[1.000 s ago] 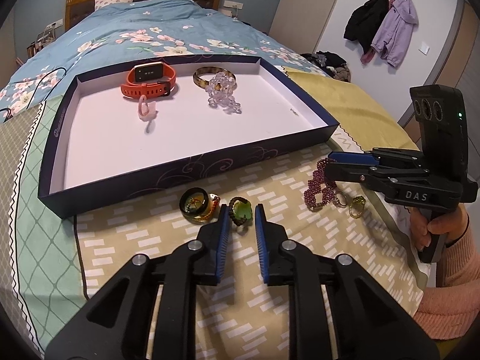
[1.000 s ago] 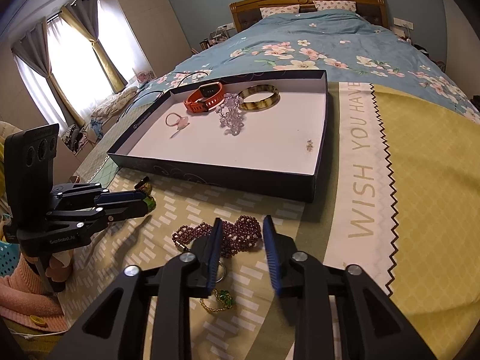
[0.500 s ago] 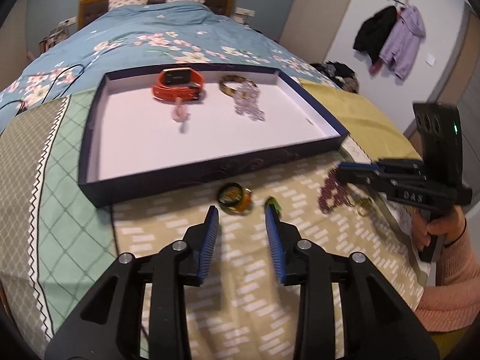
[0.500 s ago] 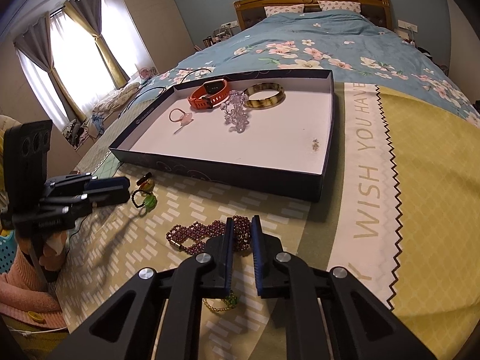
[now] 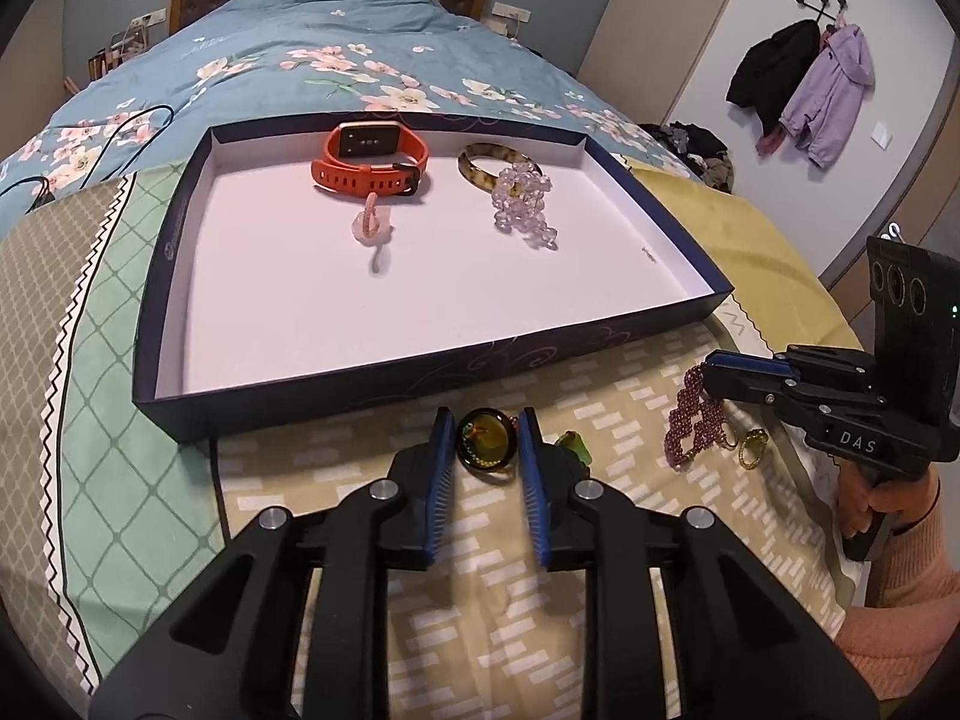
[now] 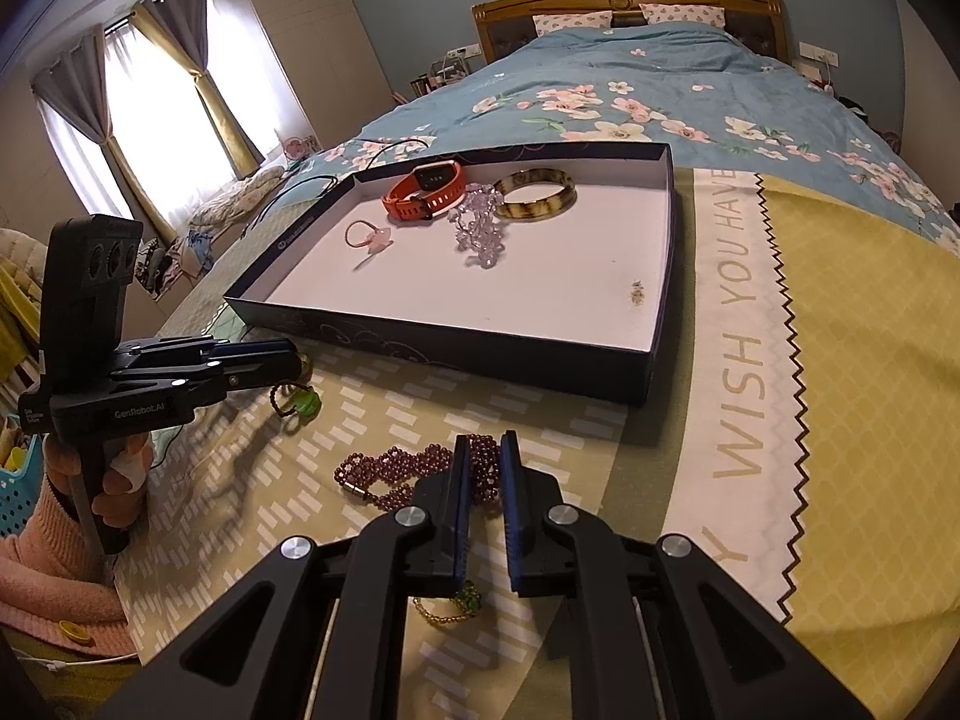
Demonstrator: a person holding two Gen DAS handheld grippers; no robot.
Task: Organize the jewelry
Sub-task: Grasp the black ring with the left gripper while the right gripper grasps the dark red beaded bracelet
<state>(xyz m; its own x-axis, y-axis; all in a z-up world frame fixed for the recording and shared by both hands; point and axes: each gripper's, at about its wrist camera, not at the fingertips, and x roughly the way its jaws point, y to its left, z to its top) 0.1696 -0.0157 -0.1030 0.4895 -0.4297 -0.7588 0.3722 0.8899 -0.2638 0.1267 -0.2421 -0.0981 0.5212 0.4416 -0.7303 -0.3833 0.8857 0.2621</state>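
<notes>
Left wrist view, left to right. Navy tray (image 5: 336, 387) with white floor fills the upper middle of the frame, sitting on a patterned cloth (image 5: 600, 396) over the bed. Inside, toward its far edge: orange watch (image 5: 369, 165), a small pink ring (image 5: 371, 225) just below it, then a tortoiseshell bangle (image 5: 480, 165) with a clear bead bracelet (image 5: 522, 204) lying across its right side.

Lower centre: left gripper (image 5: 483, 420), jaws just narrowed, flanking a dark round ring with amber face (image 5: 485, 447); the pads sit right beside it, but I cannot tell whether they press on it. A green-stone ring (image 5: 573, 443) lies just right of the right finger.

Right edge: right gripper (image 5: 714, 375), held by a hand (image 5: 864, 495) in a pink sleeve, tip at a purple bead bracelet (image 5: 693, 423); a small gold ring (image 5: 751, 444) lies beside the beads.

Right wrist view, lower centre: right gripper (image 6: 483, 453) jaws drawn in tight, pinching a strand of the purple bead bracelet (image 6: 408, 471) between the pads.
</notes>
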